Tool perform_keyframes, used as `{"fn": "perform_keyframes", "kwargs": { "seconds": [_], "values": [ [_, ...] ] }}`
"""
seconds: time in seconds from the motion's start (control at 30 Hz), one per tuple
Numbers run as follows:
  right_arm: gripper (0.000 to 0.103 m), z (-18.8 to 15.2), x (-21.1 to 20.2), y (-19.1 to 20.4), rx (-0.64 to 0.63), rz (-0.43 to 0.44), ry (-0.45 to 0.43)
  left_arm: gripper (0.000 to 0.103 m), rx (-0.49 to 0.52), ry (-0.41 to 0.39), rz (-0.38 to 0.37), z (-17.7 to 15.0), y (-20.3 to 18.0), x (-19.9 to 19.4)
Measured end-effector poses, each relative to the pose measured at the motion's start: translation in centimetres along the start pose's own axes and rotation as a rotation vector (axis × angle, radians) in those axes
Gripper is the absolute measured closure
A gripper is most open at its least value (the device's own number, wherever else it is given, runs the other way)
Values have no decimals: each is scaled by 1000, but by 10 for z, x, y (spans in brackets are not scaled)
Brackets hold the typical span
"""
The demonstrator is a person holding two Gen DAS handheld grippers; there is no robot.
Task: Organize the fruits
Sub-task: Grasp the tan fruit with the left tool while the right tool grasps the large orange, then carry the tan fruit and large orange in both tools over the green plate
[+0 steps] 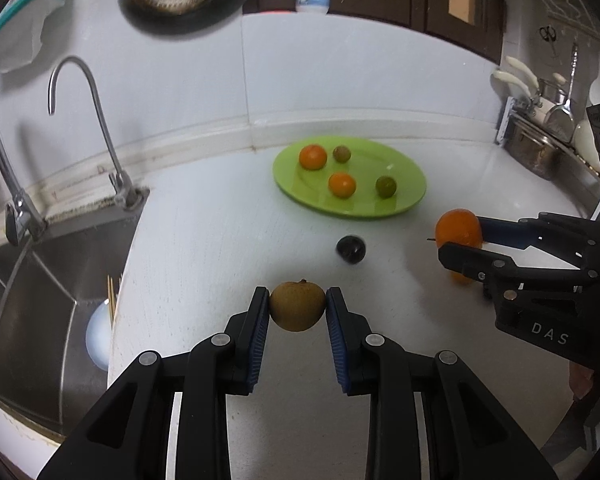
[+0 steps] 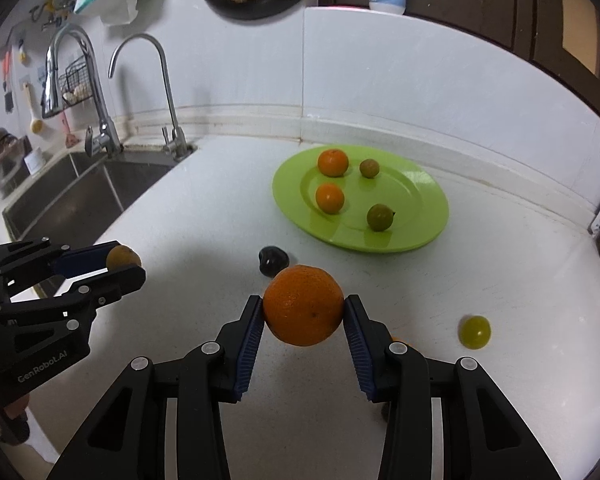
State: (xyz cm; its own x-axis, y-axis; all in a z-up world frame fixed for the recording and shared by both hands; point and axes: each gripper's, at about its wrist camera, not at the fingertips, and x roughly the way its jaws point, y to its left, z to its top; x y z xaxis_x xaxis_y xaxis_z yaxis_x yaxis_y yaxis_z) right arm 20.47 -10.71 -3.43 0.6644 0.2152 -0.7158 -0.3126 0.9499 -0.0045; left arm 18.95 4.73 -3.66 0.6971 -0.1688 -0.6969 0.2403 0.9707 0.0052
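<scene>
Green plate: glossy, plastic-looking. Counter: white, matt, faintly speckled. Sink and faucet: brushed and polished metal. Orange: dimpled peel. Gripper pads: ribbed blue.

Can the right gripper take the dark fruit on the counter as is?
Probably not: the right gripper is shut on an orange. The path to the dark fruit just ahead looks free, but the jaws are full.
</scene>
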Motion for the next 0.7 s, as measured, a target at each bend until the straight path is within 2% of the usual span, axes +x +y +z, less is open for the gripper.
{"fn": "perform_keyframes", "kwargs": {
  "seconds": [0.3,0.7],
  "values": [
    [61,7,-23,-4,13,-8,-61,74,56,-78,-11,17,-8,-18],
    [61,22,-41,-15,47,-1,-125,74,84,-142,-59,45,-19,-27]
  ]
}}
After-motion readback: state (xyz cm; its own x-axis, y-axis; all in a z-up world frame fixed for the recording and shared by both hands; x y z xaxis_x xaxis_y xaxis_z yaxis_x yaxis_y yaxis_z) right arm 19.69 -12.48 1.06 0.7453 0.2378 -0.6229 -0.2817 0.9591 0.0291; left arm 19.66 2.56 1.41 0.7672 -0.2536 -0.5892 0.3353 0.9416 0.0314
